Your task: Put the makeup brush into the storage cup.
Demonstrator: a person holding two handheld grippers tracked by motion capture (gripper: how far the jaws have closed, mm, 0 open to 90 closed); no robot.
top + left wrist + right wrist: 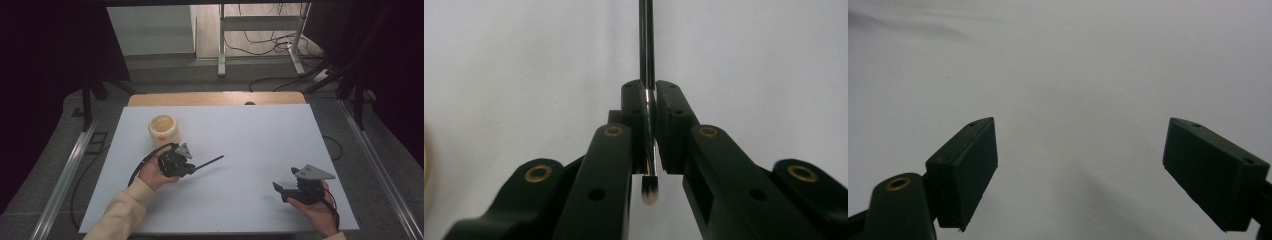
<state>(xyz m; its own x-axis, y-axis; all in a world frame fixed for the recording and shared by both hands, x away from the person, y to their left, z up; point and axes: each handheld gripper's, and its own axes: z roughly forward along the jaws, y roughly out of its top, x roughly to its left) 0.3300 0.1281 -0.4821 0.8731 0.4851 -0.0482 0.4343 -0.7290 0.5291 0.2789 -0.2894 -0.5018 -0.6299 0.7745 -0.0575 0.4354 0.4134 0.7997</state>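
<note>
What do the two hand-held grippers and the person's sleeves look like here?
Both the left gripper and the right gripper are black, each topped by a grey three-cornered plate and trailing a black cable. Close up, the jaws are flat black blocks with brass-coloured rivets. A cream sleeve covers the left forearm.

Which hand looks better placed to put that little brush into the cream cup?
Left, probably. The left gripper already clamps the brush, and the cup sits just beyond it. The right gripper is open and empty, farther from the cup.

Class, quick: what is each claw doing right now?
Left claw: closed on the brush.
Right claw: open, holding nothing.
</note>
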